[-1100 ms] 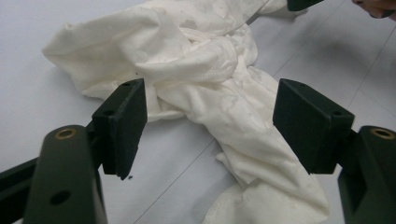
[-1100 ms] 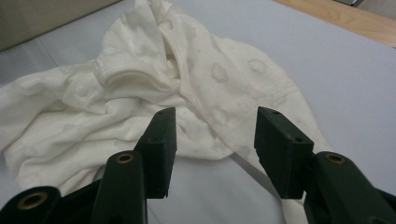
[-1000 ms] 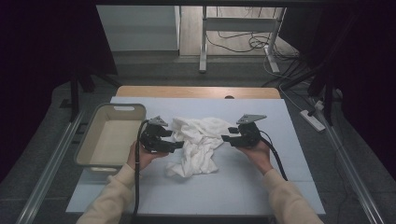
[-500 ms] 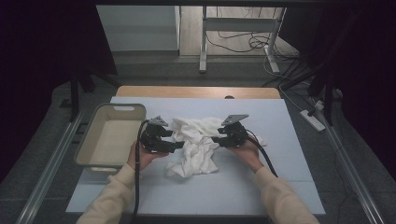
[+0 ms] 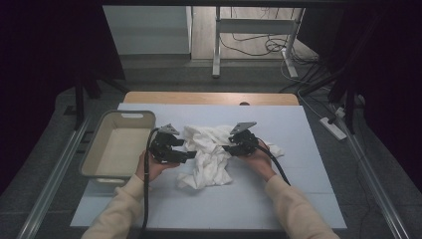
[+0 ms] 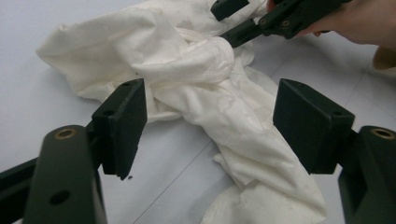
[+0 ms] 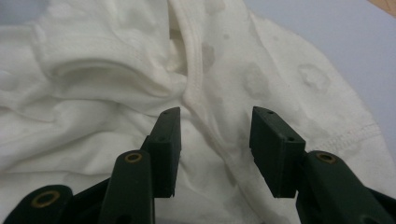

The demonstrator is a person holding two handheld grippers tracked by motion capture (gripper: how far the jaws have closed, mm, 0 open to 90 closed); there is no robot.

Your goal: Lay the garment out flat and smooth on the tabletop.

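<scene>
A crumpled white garment (image 5: 209,154) is lying in a heap at the centre of the high view, on the pale blue worktop (image 5: 298,199), with the person's two hands coming in from the bottom edge on either side of it. The left hand-held gripper (image 5: 191,155) is sitting at the left edge of the heap, its jaws spread wide; in the left gripper view (image 6: 210,126) a twisted fold of the garment (image 6: 205,93) is lying between them, and the pads are standing clear of the cloth on both sides. The right hand-held gripper (image 5: 226,148) is reaching into the heap from the right of the frame, and its jaws have just been closing; in the right gripper view (image 7: 215,140) they are standing partly apart with a stitched hem of the garment (image 7: 196,79) running down between them, and the pads are not yet pressing on it. In the upper right of the left gripper view the right hand-held gripper's tips are touching the top of the bunched cloth. A beige tub (image 5: 99,149) is standing at the left of the high view, half over the worktop's left edge, just beside the left hand.
</scene>
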